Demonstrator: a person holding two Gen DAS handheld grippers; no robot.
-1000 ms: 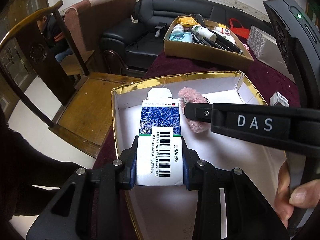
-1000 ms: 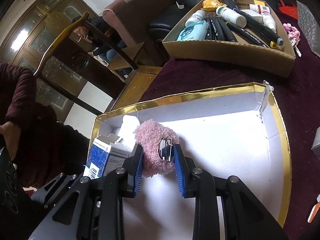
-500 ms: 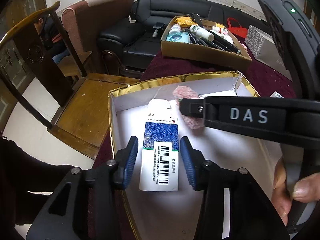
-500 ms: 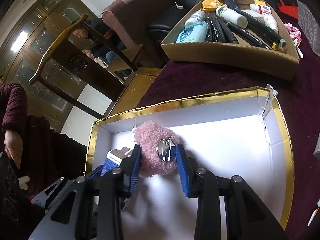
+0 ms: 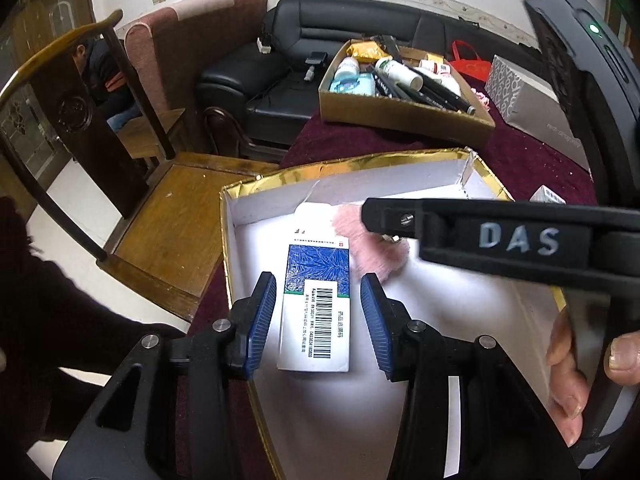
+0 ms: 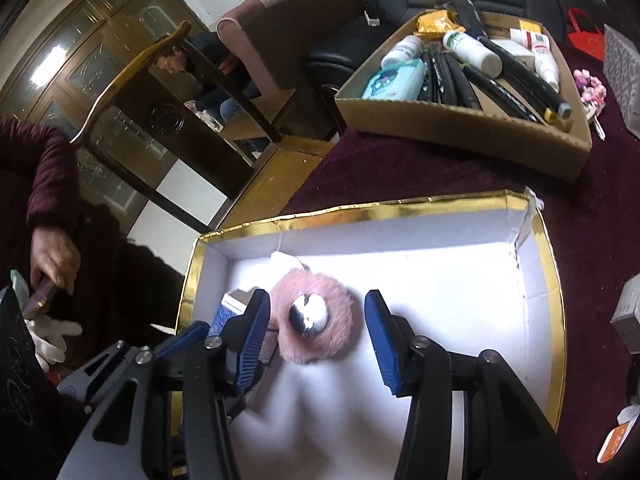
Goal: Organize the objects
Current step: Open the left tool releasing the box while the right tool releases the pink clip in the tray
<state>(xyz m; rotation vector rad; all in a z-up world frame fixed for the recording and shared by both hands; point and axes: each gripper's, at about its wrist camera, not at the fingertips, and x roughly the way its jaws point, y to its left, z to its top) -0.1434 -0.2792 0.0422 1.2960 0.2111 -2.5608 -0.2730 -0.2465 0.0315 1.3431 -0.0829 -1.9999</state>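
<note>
A blue and white medicine box (image 5: 316,304) with a barcode lies flat in the gold-rimmed white box (image 5: 280,178). My left gripper (image 5: 318,314) is open, its blue pads on either side of the medicine box without touching. A pink fluffy clip with a metal oval (image 6: 314,322) lies beside it in the same box (image 6: 360,210); its pink edge shows in the left wrist view (image 5: 380,256). My right gripper (image 6: 316,326) is open around the clip. The medicine box (image 6: 230,308) is partly hidden behind my right gripper's left finger.
A brown cardboard tray (image 6: 460,128) with bottles, tubes and a wipes pack stands at the back on the dark red tablecloth (image 6: 380,172). A grey patterned box (image 5: 528,104) is at the right. A wooden chair (image 5: 160,208) stands left of the table.
Both grippers have opened. The left let go of the medicine box, the right let go of the pink clip. Both things now lie on the white box floor.
</note>
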